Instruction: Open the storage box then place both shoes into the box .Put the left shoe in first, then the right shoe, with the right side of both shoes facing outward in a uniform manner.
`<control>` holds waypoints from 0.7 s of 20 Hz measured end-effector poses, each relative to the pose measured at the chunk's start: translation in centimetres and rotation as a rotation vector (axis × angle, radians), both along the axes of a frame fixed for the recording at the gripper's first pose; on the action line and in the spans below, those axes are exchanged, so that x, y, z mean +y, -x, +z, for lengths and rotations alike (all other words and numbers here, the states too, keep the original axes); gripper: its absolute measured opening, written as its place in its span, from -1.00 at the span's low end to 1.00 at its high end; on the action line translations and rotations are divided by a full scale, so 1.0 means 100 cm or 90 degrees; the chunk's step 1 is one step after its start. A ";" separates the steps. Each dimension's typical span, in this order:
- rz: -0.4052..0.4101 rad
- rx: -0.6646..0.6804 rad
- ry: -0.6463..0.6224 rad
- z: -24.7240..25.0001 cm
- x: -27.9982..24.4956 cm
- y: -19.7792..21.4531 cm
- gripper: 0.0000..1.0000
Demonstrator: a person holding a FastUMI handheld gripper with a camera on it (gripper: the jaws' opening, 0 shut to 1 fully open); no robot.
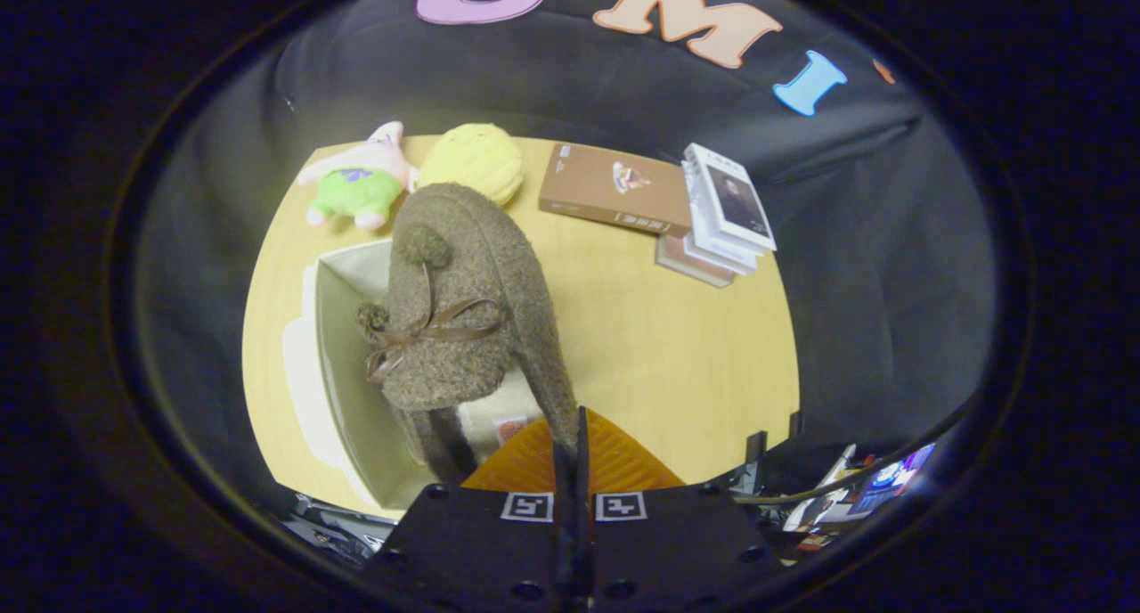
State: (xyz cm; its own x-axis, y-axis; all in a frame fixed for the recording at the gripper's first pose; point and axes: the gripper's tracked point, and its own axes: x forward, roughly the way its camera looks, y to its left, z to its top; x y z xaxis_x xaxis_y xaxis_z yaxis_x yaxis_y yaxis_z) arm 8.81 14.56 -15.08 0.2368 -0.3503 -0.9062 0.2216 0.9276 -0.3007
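I have the hand-held gripper (574, 453) clamped together on the heel edge of a fuzzy brown shoe (463, 319), which hangs at frame center over the open storage box (343, 355) on the desk (677, 363). I judge this a placing step, though I cannot tell which of the 2 shoes. Next: lower it in, right side outward.

The shoe (463, 310) hangs over the open box (343, 363) (books (721, 216) beyond, to the right).
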 end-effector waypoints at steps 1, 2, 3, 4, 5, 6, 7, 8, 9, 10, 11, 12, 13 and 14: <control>0.007 0.013 -0.002 -0.012 0.004 -0.002 -0.93; 0.015 0.027 -0.001 -0.023 0.007 -0.005 -0.93; 0.022 0.037 0.003 -0.034 0.008 -0.007 -0.93; 0.029 0.044 0.006 -0.043 0.009 -0.009 -0.93; 0.034 0.050 0.007 -0.053 0.009 -0.011 -0.93; 0.031 0.053 0.008 -0.061 0.007 -0.011 -0.93; 0.026 0.056 0.005 -0.069 0.005 -0.012 -0.93; 0.020 0.061 0.000 -0.077 0.004 -0.010 -0.93; 0.015 0.067 -0.007 -0.085 0.002 -0.009 -0.93; 0.013 0.073 -0.013 -0.093 0.001 -0.009 -0.93; 0.014 0.078 -0.021 -0.102 0.001 -0.009 -0.93; 0.020 0.083 -0.026 -0.108 0.005 -0.014 -0.93; 0.028 0.088 -0.025 -0.114 0.004 -0.013 -0.93; 0.039 0.093 -0.018 -0.118 0.003 -0.014 -0.93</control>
State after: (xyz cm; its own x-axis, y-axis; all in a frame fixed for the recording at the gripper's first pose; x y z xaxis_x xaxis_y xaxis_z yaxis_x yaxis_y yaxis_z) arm 10.19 14.89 -26.90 0.1216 -0.3135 -0.9418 0.1197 0.9465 -0.2997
